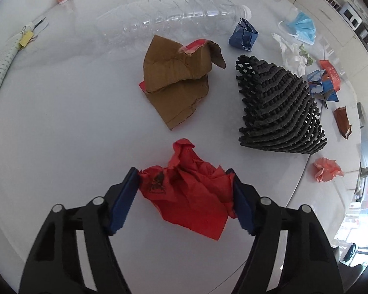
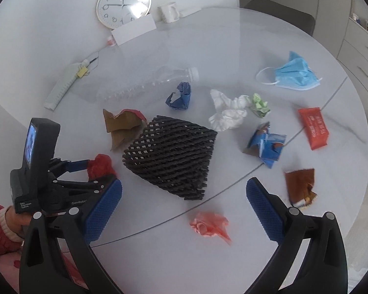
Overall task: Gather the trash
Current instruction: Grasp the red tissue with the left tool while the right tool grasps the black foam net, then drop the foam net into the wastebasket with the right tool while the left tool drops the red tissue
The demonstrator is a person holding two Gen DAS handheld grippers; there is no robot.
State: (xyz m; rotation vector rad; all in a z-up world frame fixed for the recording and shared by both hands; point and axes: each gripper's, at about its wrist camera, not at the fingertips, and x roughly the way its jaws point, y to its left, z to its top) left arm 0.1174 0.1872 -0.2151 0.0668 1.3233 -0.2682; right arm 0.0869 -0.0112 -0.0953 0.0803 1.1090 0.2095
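Observation:
Trash lies scattered on a round white table (image 1: 61,122). My left gripper (image 1: 182,174) has its blue pads pressed against both sides of a crumpled red paper (image 1: 189,196) that rests on the table. The right wrist view shows the same left gripper (image 2: 95,169) around the red wad (image 2: 100,164), held by a hand in a red sleeve. My right gripper (image 2: 184,183) stands open above the table with nothing between its fingers. A crumpled pink paper (image 2: 209,225) lies just below its gap, and a black foam net (image 2: 169,156) lies just beyond its fingertips.
Also on the table are a torn brown cardboard (image 1: 179,80), a clear plastic bottle (image 1: 174,17), a blue wad (image 2: 180,96), white tissue (image 2: 227,112), a green scrap (image 2: 260,104), a blue face mask (image 2: 294,73), a red packet (image 2: 312,127), and blue and brown wrappers. A clock (image 2: 124,5) and mug (image 2: 169,12) stand at the back.

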